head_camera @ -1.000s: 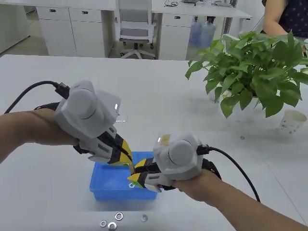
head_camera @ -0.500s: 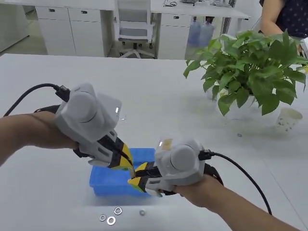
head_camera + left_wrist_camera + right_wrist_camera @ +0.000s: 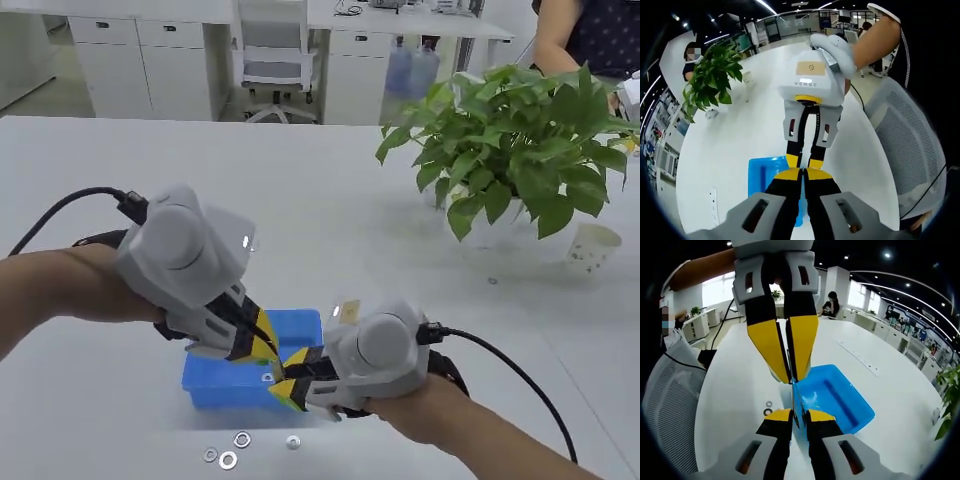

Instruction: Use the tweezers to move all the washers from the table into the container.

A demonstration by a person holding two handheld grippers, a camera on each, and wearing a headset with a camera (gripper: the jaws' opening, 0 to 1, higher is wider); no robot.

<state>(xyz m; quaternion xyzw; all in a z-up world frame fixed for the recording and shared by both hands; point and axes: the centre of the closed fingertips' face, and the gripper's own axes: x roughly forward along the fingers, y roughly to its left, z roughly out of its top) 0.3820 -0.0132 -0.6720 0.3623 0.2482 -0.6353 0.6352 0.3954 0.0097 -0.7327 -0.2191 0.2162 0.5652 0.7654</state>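
Four washers (image 3: pixel 242 439) lie nearest me on the white table (image 3: pixel 330 200). They are at 6 o'clock from the one blue container (image 3: pixel 212 378), near it but not in it. Just past them, my right gripper (image 3: pixel 281 383) has its jaws squeezed narrow on the thin tweezers (image 3: pixel 796 405). My left gripper (image 3: pixel 266 347) faces it from 10 o'clock. Its jaws are pressed close together, right at the tweezers' end. I cannot tell if they pinch it. Both meet over the container's near edge. Far off at 2 o'clock stand one potted plant (image 3: pixel 510 140) and one paper cup (image 3: pixel 590 247).
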